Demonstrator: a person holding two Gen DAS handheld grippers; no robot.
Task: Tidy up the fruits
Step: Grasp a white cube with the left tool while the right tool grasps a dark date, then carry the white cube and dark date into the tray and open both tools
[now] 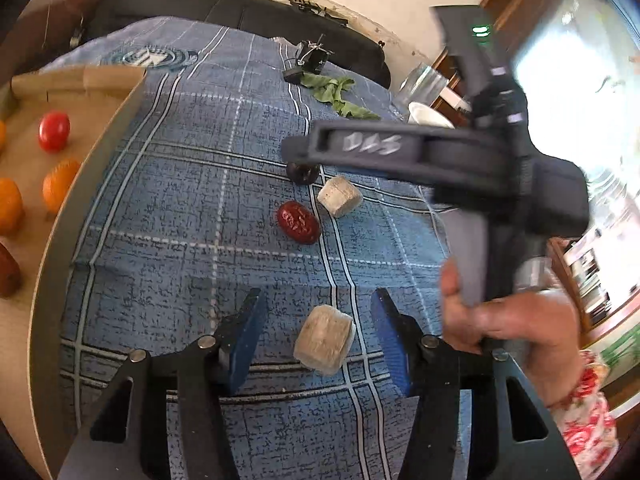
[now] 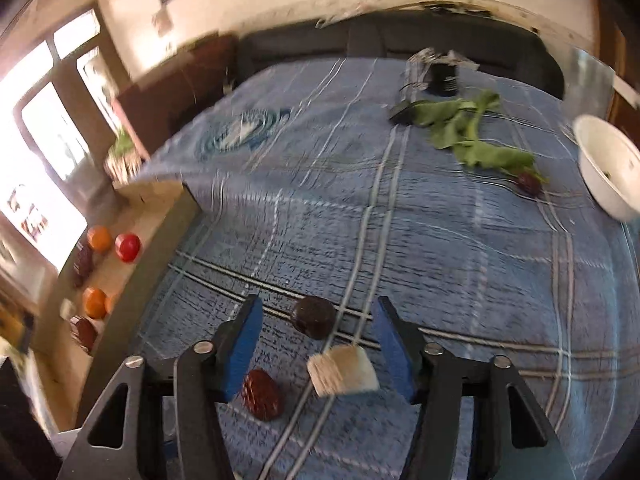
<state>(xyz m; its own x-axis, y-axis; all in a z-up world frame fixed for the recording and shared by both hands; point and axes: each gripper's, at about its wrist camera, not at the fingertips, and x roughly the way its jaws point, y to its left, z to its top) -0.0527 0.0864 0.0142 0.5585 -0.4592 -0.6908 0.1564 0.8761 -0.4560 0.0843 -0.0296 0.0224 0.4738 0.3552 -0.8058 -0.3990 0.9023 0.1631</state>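
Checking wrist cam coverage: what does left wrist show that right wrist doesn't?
Left wrist only: the right tool seen from outside, the hand holding it, and a second pale cut chunk between the left tool's open pads.
Right wrist only: the full white bowl and a dark fruit by the greens.
Both: the red date, the dark round fruit, the tray of tomatoes.

Open right claw [image 2: 316,344] over dark round fruit [image 2: 314,317]

text: handwritten white "DAS" | on: right tongs' dark body [image 1: 372,145] | other text: none legible
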